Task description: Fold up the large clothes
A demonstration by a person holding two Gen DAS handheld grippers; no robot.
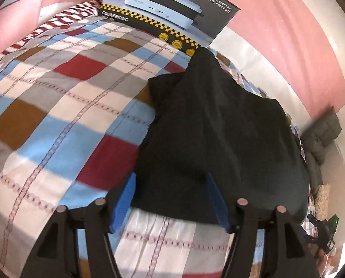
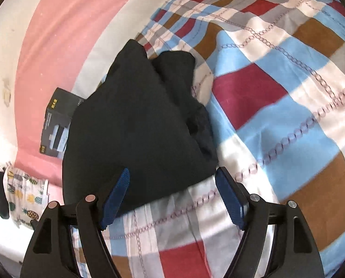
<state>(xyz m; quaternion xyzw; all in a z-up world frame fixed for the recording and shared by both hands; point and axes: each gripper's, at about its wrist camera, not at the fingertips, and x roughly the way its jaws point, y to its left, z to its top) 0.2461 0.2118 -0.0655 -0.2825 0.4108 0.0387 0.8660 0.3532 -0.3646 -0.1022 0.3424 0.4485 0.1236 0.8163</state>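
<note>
Looking at both wrist cams right now, and the black garment (image 1: 221,143) is lying in a bunched heap on the checkered bedspread (image 1: 56,106), over toward the wall side of the bed. From the right cam the same black garment (image 2: 137,125) is sitting between the pink wall (image 2: 56,34) and the big open stretch of the checkered bedspread (image 2: 288,115), with its far end rumpled into a couple of humps.

I'm seeing my left gripper (image 1: 172,197) spread wide, blue pads on either side of the near hem. The cloth is lying in the gap and overlapping the right-hand pad a bit, but nothing is pinched as far as I can tell. My right gripper (image 2: 174,192) is also gaping open, and the garment's near edge is sitting just inside the span, closer to the left pad. Whether either pad is actually touching fabric, I can't say for sure.

Other stuff I'm picking up: a dark Cookerking box (image 1: 172,11) is resting at the far end of the bed, just beyond the garment's tip. It's also showing in the right cam as the Cookerking box (image 2: 56,125), peeking out from behind the cloth. A pineapple-print cloth (image 2: 24,194) is sitting down in the lower left corner there.
</note>
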